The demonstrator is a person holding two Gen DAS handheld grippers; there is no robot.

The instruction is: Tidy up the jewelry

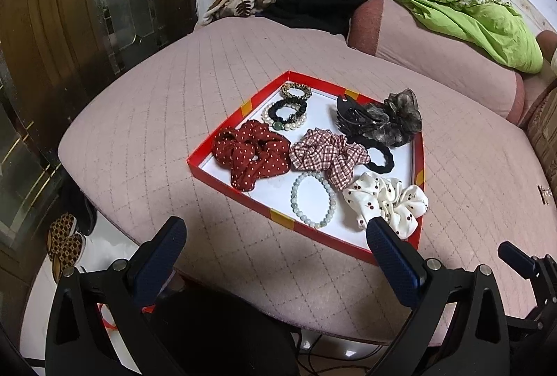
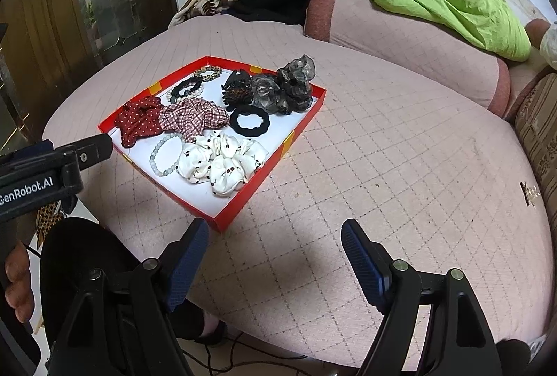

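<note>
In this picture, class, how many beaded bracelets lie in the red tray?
2. A pale green one by the near rim, beside the white scrunchie; a pearl one near the far left corner, under a black hair tie. More could be hidden.

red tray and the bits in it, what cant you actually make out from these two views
- Pearl bracelet, both views: partly under the black hair tie.
- Small gold thing on the cushion: too small to identify.
- Red tray corner, left wrist view: hidden behind the left gripper finger.
</note>
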